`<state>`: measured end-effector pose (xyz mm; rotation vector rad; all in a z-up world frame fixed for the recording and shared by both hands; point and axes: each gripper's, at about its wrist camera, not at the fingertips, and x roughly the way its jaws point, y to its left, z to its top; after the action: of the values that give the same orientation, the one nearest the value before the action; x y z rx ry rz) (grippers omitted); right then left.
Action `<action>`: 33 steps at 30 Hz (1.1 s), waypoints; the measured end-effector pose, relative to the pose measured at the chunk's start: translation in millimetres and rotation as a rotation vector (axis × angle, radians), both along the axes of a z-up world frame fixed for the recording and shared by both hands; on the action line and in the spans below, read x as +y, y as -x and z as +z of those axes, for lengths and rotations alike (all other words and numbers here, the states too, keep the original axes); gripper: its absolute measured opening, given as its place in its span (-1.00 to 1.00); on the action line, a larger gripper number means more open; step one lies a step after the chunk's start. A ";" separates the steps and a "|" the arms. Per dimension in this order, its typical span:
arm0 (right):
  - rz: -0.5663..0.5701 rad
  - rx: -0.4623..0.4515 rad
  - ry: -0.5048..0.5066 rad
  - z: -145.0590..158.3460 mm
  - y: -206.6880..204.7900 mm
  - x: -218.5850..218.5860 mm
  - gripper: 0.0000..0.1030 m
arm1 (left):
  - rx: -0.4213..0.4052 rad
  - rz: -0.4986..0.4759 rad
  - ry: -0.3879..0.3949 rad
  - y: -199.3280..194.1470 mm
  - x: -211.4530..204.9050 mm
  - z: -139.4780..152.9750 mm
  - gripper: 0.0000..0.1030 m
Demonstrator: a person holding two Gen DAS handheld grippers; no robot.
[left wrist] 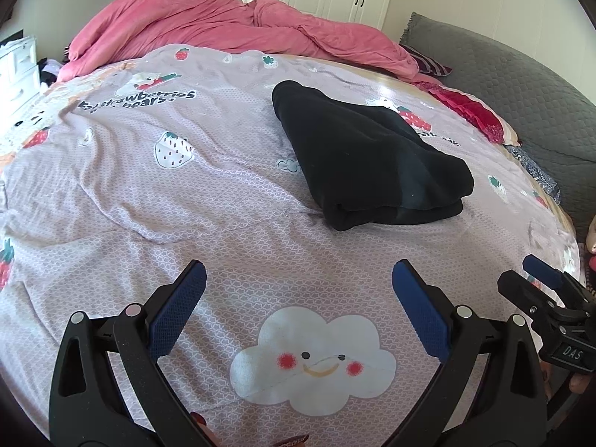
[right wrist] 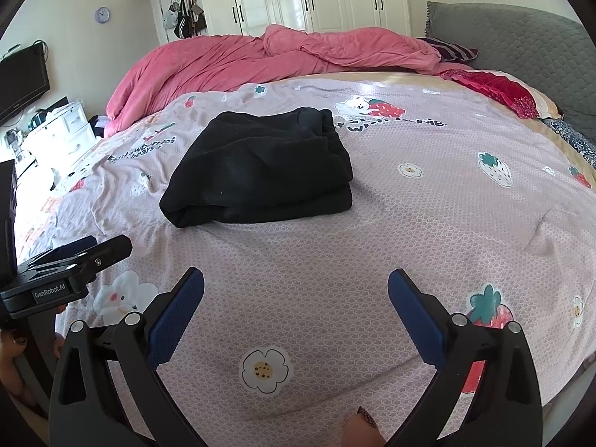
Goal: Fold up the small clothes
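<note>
We hold both claws wide apart and empty, the left gripper (left wrist: 298,279) and right gripper (right wrist: 296,279) hovering low over the pink strawberry-print bedsheet (right wrist: 428,223), apparently because the black folded fleece garment (right wrist: 260,171) at twelve o'clock looks finished. A rumpled pink duvet (right wrist: 242,63) lies beyond; nothing blocks our reach.
</note>
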<state>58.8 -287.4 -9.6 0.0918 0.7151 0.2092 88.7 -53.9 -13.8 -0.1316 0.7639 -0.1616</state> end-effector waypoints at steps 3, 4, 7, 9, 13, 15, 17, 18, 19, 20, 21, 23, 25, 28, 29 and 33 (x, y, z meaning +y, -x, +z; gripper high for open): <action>0.002 0.000 0.003 -0.1 -0.7 0.0 0.91 | -0.001 0.003 0.002 0.2 0.5 0.8 0.82; 0.001 0.000 0.003 0.0 -0.8 0.0 0.91 | -0.001 0.004 0.001 0.1 0.6 1.0 0.82; 0.002 0.001 0.001 -0.1 -0.8 0.0 0.91 | -0.001 0.004 -0.001 -0.2 0.7 1.3 0.82; 0.002 0.000 0.001 0.0 -0.6 -0.1 0.91 | 0.000 0.005 -0.001 0.2 0.0 1.1 0.82; 0.002 0.000 0.002 0.3 -0.8 -0.3 0.91 | -0.002 0.008 -0.008 0.1 -0.1 1.5 0.82; 0.001 0.001 0.002 0.1 -0.5 -0.2 0.91 | 0.001 0.009 -0.012 0.4 -0.2 1.1 0.82; 0.000 0.000 0.003 0.5 -0.1 0.0 0.91 | 0.004 0.010 -0.016 0.1 -0.9 0.6 0.82; 0.000 0.000 0.004 0.7 -0.4 0.0 0.91 | 0.006 0.008 -0.017 -0.1 -0.4 0.5 0.82; 0.000 0.001 0.003 0.4 -0.3 -0.2 0.91 | 0.007 0.008 -0.018 -0.1 -0.2 0.4 0.82; -0.001 0.003 0.001 0.4 -0.6 -0.5 0.91 | 0.005 0.009 -0.018 0.1 -0.5 0.3 0.82; -0.001 0.004 -0.002 0.6 -0.4 -0.5 0.91 | 0.004 0.010 -0.018 0.3 0.2 0.7 0.82; -0.004 0.002 -0.001 1.4 -0.4 -1.0 0.91 | 0.002 0.009 -0.019 0.5 -0.6 0.8 0.82; -0.007 0.000 0.003 2.2 -0.5 -1.1 0.91 | 0.002 0.011 -0.019 0.5 0.1 1.2 0.82; -0.008 0.000 0.004 2.3 -0.3 -1.2 0.91 | 0.003 0.014 -0.021 0.6 0.4 1.2 0.82; -0.007 0.000 0.005 2.4 -0.3 -1.3 0.91 | 0.003 0.016 -0.022 0.6 0.4 1.4 0.82; -0.004 0.000 0.004 2.6 -0.8 -1.8 0.91 | 0.006 0.018 -0.022 0.9 0.9 1.2 0.82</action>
<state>59.6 -289.2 -7.0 0.0893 0.7153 0.2036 87.8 -53.1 -12.6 -0.1175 0.7699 -0.1358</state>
